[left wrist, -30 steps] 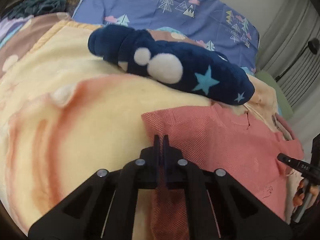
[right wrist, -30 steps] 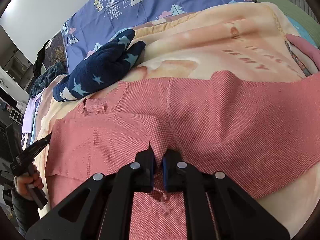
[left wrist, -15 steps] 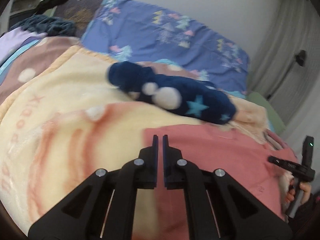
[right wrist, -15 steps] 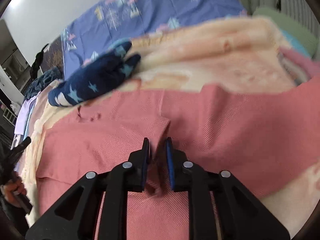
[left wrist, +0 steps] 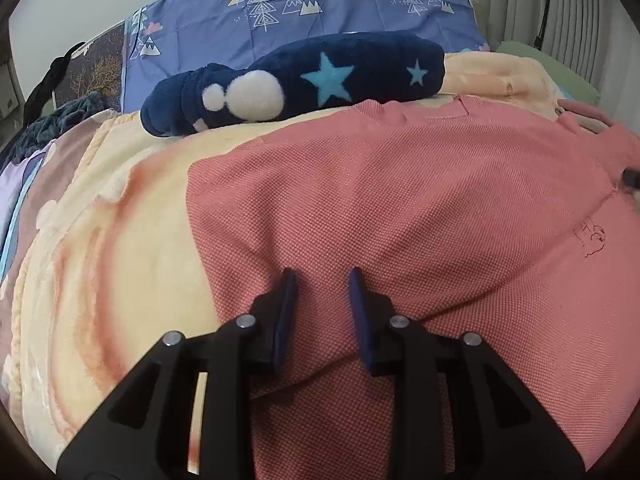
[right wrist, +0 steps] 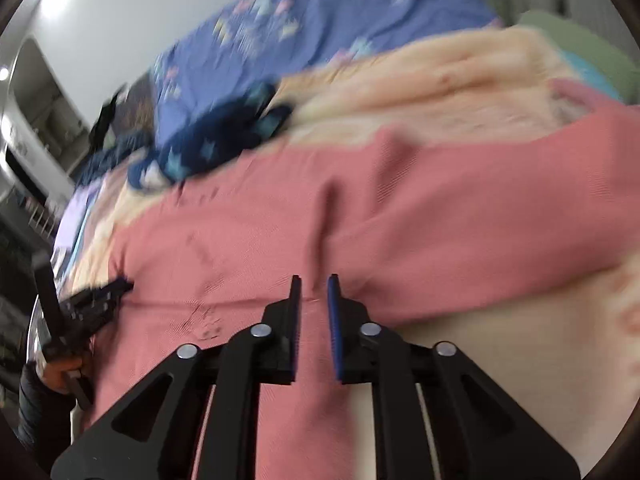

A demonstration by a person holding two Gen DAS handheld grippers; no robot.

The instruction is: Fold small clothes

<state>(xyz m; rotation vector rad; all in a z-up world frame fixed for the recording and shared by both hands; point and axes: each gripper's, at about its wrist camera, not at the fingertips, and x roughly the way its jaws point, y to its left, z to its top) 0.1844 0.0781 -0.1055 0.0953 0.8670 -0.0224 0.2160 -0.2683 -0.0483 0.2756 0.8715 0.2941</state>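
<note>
The pink knit shirt (left wrist: pixel 400 200) lies spread across the cream and peach blanket (left wrist: pixel 120 240) on the bed, its lower part folded over itself. The left claw (left wrist: pixel 322 276) hangs just above the cloth with its jaws opening, nothing pinched between them. The right claw (right wrist: pixel 314 280) is parted too, over the shirt's edge, gripping nothing; that view is smeared by motion, so whether its tips touch the fabric is hard to tell. A small embroidered mark on the shirt is too faint to read. A navy star-patterned plush garment (left wrist: pixel 300 80) rests beyond the shirt, against the blue tree-print bedding (left wrist: pixel 320 0). The shirt's right side is cut off by the left view's rim
</note>
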